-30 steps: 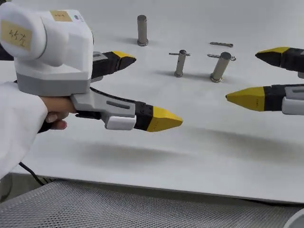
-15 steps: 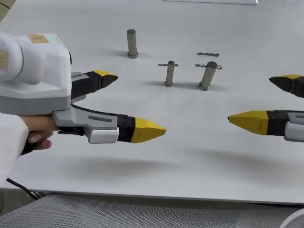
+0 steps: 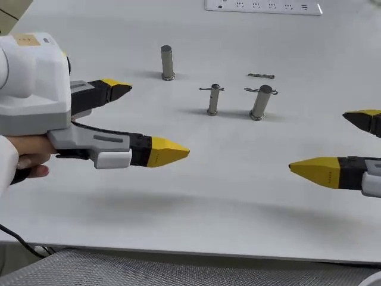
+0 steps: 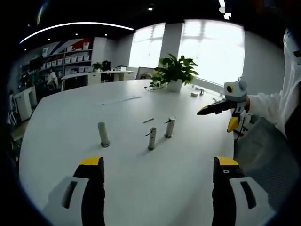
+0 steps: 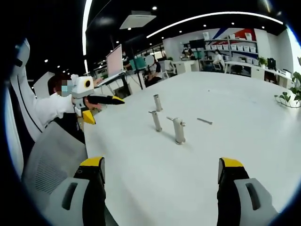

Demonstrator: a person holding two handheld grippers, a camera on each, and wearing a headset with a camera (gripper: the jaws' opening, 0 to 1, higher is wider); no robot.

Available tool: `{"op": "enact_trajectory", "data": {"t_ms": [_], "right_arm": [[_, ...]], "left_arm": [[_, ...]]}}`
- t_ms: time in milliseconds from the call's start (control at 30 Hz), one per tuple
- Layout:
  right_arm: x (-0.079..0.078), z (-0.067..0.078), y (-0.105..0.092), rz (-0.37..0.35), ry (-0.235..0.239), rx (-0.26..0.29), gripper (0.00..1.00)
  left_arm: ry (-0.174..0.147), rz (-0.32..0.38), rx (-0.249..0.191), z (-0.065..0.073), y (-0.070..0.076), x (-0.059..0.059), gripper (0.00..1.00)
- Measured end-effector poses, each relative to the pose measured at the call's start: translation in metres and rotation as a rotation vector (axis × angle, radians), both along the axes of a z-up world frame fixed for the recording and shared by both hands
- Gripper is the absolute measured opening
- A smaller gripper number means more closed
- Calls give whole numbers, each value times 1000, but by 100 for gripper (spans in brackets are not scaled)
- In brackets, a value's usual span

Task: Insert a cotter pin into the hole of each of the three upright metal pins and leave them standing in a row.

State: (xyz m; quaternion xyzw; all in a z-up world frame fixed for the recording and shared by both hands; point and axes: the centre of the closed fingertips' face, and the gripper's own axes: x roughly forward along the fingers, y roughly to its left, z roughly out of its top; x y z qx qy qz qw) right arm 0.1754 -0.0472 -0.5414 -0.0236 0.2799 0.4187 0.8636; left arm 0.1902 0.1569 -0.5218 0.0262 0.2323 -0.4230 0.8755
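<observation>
Two of the three pins were found fitted: the middle pin (image 3: 213, 102) had a cotter (image 3: 205, 89) through the hole near its top, and the right pin (image 3: 259, 104) had a cotter (image 3: 250, 90) through its own. Both stood upright, near each other on the surface (image 3: 196, 196). The left pin (image 3: 168, 62) stood upright too, but bare, and was set farther back than the other two, so the row was judged not yet straight. The last cotter (image 3: 261, 75) lay flat on the surface just behind the right pin. The left tongs (image 3: 152, 119) and the right tongs (image 3: 321, 142) were held spread wide and empty above the near part of the surface, well apart from the pins. One insertion was judged to be left, and perhaps the lining-up of the left pin.
</observation>
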Motion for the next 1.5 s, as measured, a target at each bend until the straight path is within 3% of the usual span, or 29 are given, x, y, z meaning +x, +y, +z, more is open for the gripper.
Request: {"op": "enact_trajectory", "data": {"t_ms": [200,267,333,467,567,600,667,767,833,900,967,1200,1233,1400,1500], "right_arm": [[-1,1,1,-3,-1,3,98],[-4,1,0,-3,1,0,98],[-4,1,-1,-4,-1,-7,98],[-3,2,-3,-15,-2,-10,98],[-3,2,-5,-19,-1,-17,96],[-3,2,-5,-19,0,-18,96],[-4,2,-5,-14,2,-19,96],[-5,1,-8,-17,6,-27,96],[-4,0,-10,-22,9,-29,97],[-5,0,-10,-27,12,-33,97],[-5,-1,-11,-30,15,-37,96],[-6,-3,-11,-34,25,-37,96],[-6,-3,-11,-35,25,-37,96],[-8,-3,-10,-41,30,-29,96],[-10,-4,-11,-42,35,-30,95]], "left_arm": [[-36,29,44,0,13,33,92],[-42,43,41,2,16,44,91],[-78,62,47,7,19,57,89],[-109,99,55,13,24,78,89],[-125,118,68,13,26,91,88],[-129,118,74,17,19,87,88],[-112,134,76,16,18,94,85],[-125,186,51,18,20,109,78],[-122,209,28,14,22,127,75],[-96,218,3,9,19,133,70],[-101,218,21,3,18,139,64],[-82,224,24,-15,10,154,58],[-62,222,22,-20,9,154,56],[-59,231,48,-33,7,159,46],[-54,242,40,-40,7,168,38]]}}
